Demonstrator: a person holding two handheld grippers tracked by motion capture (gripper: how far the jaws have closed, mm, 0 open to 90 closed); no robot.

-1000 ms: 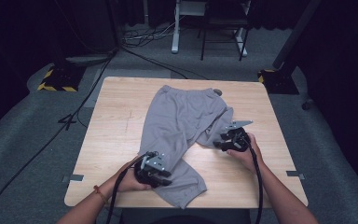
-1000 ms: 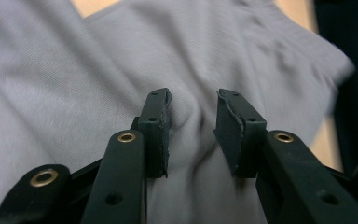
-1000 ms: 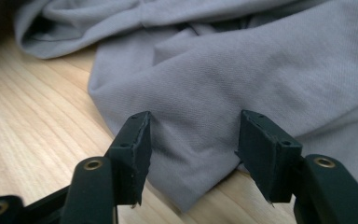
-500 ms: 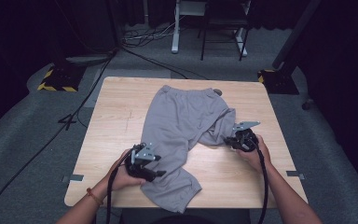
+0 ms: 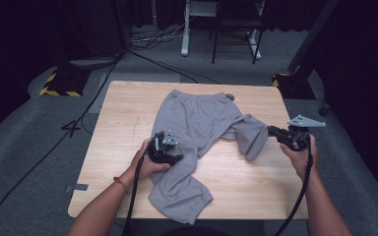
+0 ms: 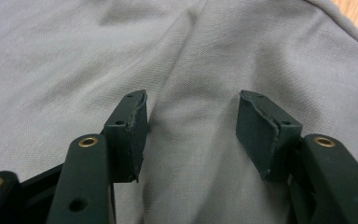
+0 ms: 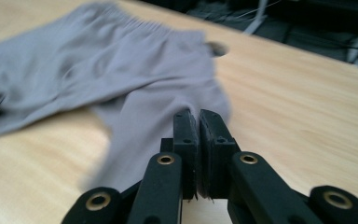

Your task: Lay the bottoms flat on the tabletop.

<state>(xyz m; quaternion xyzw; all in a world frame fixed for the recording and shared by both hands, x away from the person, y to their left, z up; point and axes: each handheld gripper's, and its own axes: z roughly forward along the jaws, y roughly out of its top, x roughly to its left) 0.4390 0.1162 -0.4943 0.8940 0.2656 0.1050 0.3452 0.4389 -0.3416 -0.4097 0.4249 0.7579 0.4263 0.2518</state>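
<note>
I see a light wooden table [image 5: 118, 128] with grey sweatpants [image 5: 197, 123] spread across its middle, waistband at the table's far edge.

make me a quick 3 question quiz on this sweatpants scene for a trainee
1. True or false: the right gripper has its jaws shut on a leg of the grey sweatpants.
2. What lies under the left gripper? A) bare wooden table B) grey fabric C) a cable
3. Fill in: the sweatpants' waistband lies toward the ___ edge of the table, seen from the person's side.

Key
1. True: the pads are pressed together with the leg's fabric pinched at their tips.
2. B: its jaws stand apart over the cloth and have just been closing a little, gripping nothing.
3. Far.
</note>
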